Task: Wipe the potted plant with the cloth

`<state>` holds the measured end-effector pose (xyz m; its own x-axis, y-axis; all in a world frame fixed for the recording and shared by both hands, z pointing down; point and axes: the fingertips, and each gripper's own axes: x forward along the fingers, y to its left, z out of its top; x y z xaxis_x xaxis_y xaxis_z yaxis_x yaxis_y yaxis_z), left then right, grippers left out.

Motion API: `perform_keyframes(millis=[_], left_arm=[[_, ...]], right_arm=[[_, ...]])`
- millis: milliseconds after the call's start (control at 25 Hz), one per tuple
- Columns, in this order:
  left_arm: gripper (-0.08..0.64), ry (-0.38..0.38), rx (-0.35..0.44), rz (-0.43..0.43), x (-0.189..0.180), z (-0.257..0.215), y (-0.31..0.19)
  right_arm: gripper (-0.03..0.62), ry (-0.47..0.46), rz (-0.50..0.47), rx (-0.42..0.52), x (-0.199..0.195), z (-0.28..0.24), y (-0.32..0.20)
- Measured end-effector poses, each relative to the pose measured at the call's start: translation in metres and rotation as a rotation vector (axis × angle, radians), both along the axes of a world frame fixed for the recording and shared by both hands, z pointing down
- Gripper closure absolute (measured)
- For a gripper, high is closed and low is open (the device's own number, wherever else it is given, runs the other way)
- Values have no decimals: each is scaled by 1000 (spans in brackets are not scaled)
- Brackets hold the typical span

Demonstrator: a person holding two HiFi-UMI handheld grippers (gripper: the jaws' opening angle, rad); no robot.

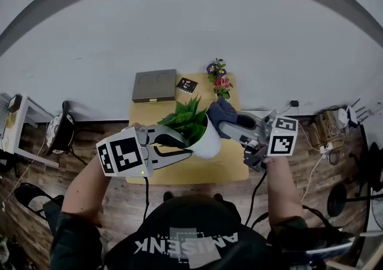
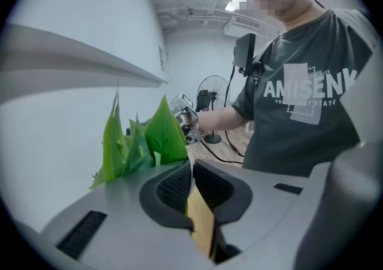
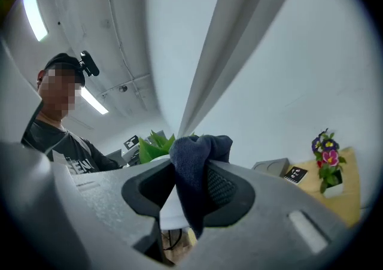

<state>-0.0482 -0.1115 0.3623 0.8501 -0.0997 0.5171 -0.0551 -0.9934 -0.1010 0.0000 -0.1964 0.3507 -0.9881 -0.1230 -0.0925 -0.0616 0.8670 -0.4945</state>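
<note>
A leafy green plant (image 1: 188, 118) stands in a white pot (image 1: 209, 142) in the middle of the small wooden table (image 1: 224, 167). My left gripper (image 1: 188, 146) reaches in from the left and is shut on the pot's thin white rim; in the left gripper view (image 2: 191, 182) the leaves (image 2: 143, 137) rise just behind its jaws. My right gripper (image 1: 224, 124) comes from the right, shut on a dark blue cloth (image 1: 222, 112) held against the pot's upper right side. In the right gripper view the cloth (image 3: 194, 161) bulges out between the jaws (image 3: 191, 185), with leaves (image 3: 155, 143) beyond.
At the table's back stand a small pot of purple and pink flowers (image 1: 218, 80), a grey box (image 1: 154, 85) and a black marker card (image 1: 187, 85). A white wall runs behind. Cables (image 1: 311, 161) lie on the wooden floor to the right, a chair (image 1: 60, 131) to the left.
</note>
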Motion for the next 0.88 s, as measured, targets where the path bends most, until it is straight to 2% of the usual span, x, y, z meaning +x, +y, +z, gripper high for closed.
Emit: perform_keyframes(millis=[440,880], left_arm=[[540,58,-139,-105,6,6,-31],[541,114,-300,-225,0,4,-41]], right_arm=[[459,163,324,145,9,-2,5],[459,378,514,323,-11,-1,33]])
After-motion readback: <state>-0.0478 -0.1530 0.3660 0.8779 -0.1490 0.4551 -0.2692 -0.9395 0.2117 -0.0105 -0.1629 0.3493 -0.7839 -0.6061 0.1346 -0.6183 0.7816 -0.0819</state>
